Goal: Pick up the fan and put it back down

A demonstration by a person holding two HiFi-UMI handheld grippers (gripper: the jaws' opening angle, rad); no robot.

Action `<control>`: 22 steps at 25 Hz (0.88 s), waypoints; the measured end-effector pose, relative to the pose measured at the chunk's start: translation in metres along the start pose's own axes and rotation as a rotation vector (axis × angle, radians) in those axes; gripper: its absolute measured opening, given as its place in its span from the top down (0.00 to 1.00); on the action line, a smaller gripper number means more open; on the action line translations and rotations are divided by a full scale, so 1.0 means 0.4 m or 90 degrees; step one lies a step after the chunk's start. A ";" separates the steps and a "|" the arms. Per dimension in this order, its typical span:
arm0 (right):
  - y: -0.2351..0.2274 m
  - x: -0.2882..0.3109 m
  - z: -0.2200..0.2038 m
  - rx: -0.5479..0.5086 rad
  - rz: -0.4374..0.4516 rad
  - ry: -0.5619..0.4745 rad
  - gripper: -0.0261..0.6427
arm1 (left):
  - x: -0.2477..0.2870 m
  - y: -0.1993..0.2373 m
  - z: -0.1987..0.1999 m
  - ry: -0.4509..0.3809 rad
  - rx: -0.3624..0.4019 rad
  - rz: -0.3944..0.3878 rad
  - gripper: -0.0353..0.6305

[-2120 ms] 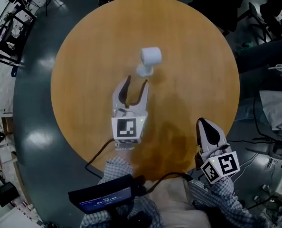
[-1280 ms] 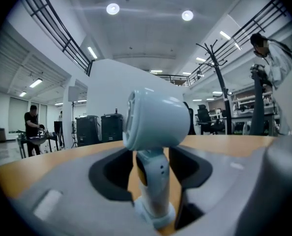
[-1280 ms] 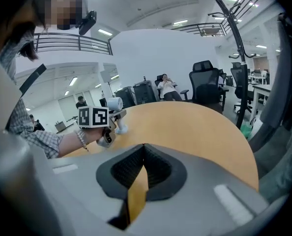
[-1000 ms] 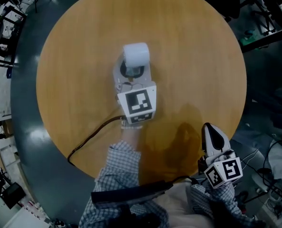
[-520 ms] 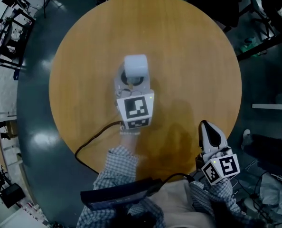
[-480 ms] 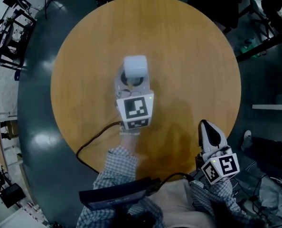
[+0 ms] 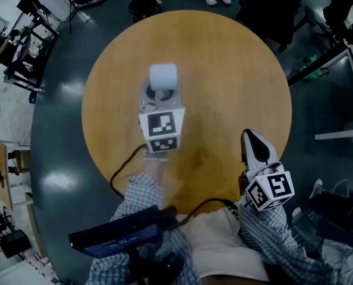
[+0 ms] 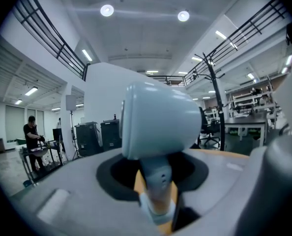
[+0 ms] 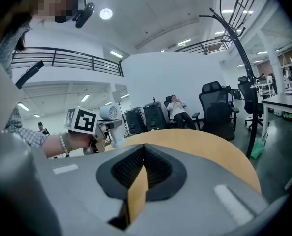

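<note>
Small white desk fan [image 7: 163, 76] upright, held up off the round wooden table [image 7: 236, 70], over its left-centre part. Gripped at the slim neck by the left gripper [image 7: 157, 97], jaws partly open and pressed against both sides of the stem (rounded head sitting just above the pads in the left gripper view). From the right gripper view, fan base clear of the tabletop. Right gripper [image 7: 251, 140] over the table's near right edge, well apart from the fan, jaws closed together, nothing between them. Black cable [image 7: 124, 165] trailing from the left gripper across the table edge toward the checked sleeve [image 7: 142, 196]. Dark floor [image 7: 57, 129] all around.
</note>
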State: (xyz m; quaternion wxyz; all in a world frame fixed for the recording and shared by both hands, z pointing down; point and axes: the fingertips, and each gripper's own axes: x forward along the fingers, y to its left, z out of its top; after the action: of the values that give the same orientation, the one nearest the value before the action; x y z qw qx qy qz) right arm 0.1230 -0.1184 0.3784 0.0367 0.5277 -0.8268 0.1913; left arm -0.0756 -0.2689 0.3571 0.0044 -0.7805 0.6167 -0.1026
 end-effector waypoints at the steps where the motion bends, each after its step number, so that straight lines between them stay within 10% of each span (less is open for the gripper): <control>1: 0.007 -0.002 0.013 -0.002 0.003 -0.009 0.96 | -0.009 -0.001 0.015 -0.002 -0.002 -0.002 0.72; 22: 0.083 -0.013 0.092 -0.032 0.039 -0.049 0.96 | -0.096 -0.005 0.112 -0.034 -0.026 -0.026 0.72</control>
State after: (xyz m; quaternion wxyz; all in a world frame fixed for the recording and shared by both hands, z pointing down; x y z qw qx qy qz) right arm 0.1009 -0.1148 0.3336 0.0127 0.5081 -0.8479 0.1510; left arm -0.0746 -0.2369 0.3075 0.0027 -0.7951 0.6026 -0.0687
